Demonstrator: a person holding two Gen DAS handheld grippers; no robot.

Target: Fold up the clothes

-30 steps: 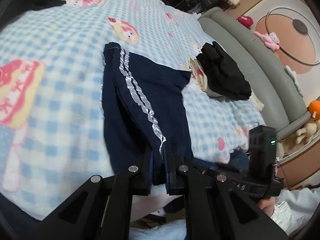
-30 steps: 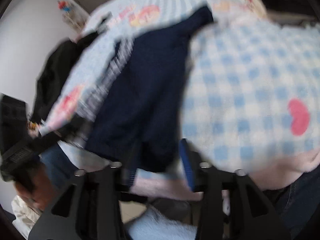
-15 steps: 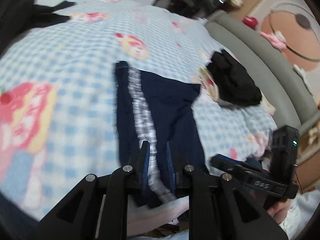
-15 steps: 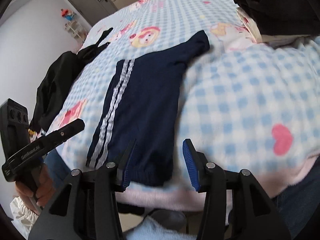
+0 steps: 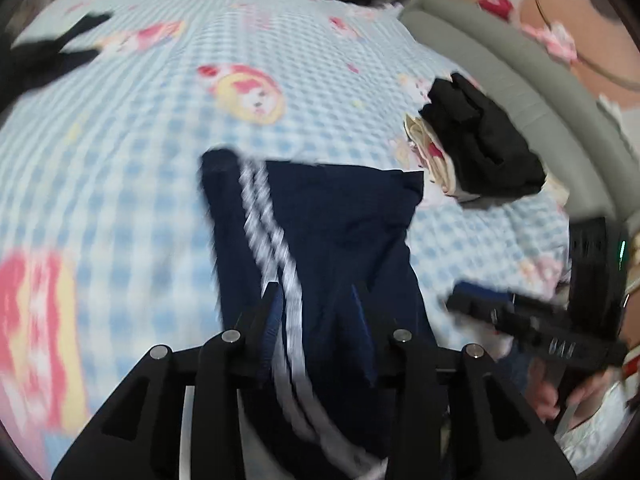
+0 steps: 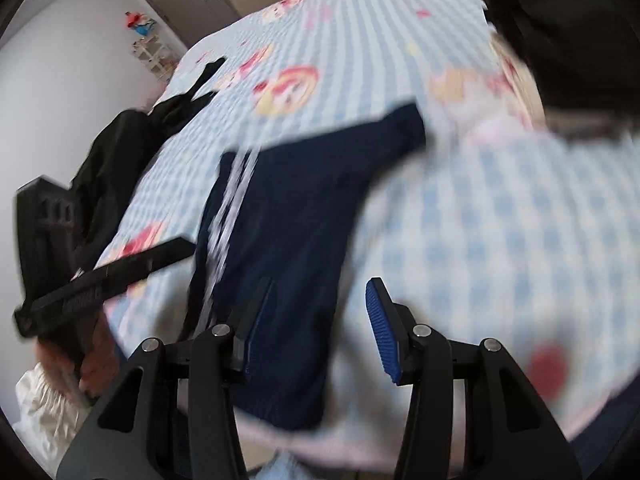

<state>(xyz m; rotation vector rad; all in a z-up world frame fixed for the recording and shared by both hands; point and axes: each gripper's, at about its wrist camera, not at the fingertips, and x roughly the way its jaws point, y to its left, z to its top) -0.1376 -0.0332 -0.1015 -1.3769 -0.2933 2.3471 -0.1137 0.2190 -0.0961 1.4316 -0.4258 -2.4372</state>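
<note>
The navy shorts (image 5: 340, 240) with the white side stripes (image 5: 272, 248) lie flat on the blue checked bedspread (image 5: 120, 160), folded lengthwise so one leg sits over the other, with the near end hanging off the bed edge toward the person. The crotch corner sticks out to the right, pointing at a small pile of black and cream clothes (image 5: 480, 144) just beside it (that pile looks already folded).

The left gripper (image 5: 316, 316) hovers over the near end with its jaws spread wide and nothing between them. The right gripper (image 6: 320, 312) is the same story, jaws wide apart and empty, sitting over the right edge of the shorts. Both views are motion-blurred, so exact contact with the cloth is hard to call.

This lie fits either a just-finished lengthwise fold or the set-up for a crosswise one. If a crosswise fold is what's coming, doing it well would mean each gripper pinching both layers at a near corner, stripe side and plain side, then lifting level so the layers don't slide apart, and laying the near end evenly onto the far end. The overhang at the bed edge could drag the fabric askew.

More black clothing (image 6: 120, 160) lies at the far left of the bed.
</note>
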